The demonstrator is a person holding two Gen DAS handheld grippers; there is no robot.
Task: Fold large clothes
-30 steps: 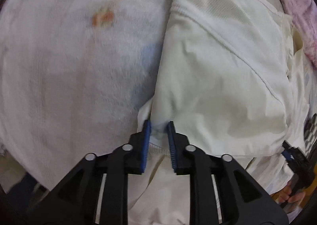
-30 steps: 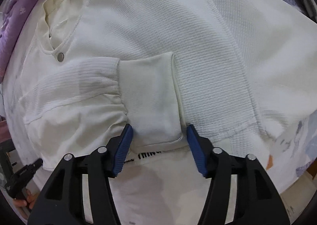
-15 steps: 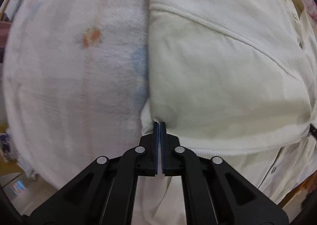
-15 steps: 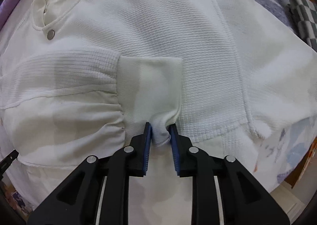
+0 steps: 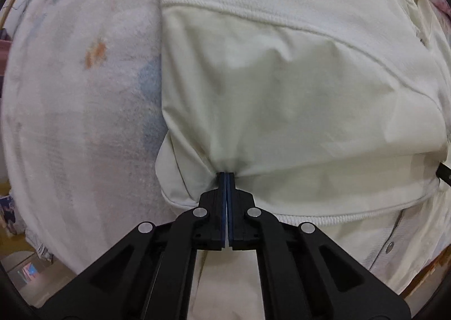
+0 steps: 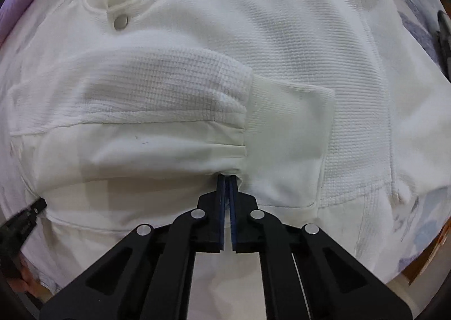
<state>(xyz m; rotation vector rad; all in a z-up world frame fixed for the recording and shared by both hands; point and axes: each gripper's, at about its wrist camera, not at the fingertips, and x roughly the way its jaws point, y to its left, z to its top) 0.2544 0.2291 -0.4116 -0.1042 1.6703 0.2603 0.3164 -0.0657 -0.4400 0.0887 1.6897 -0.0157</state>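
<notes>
We have gone from spread fingers a second ago to both the left gripper [image 5: 227, 174] and right gripper [image 6: 227, 177] pinching the white jacket [image 6: 282, 46] lying on the towel-covered worktop [image 5: 79, 111], ready to fold.

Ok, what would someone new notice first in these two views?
A cream-white waffle-knit jacket fills both views, one sleeve folded across its front. The left gripper and right gripper are each shut on its fabric. A silver snap button shines near the collar.
</notes>
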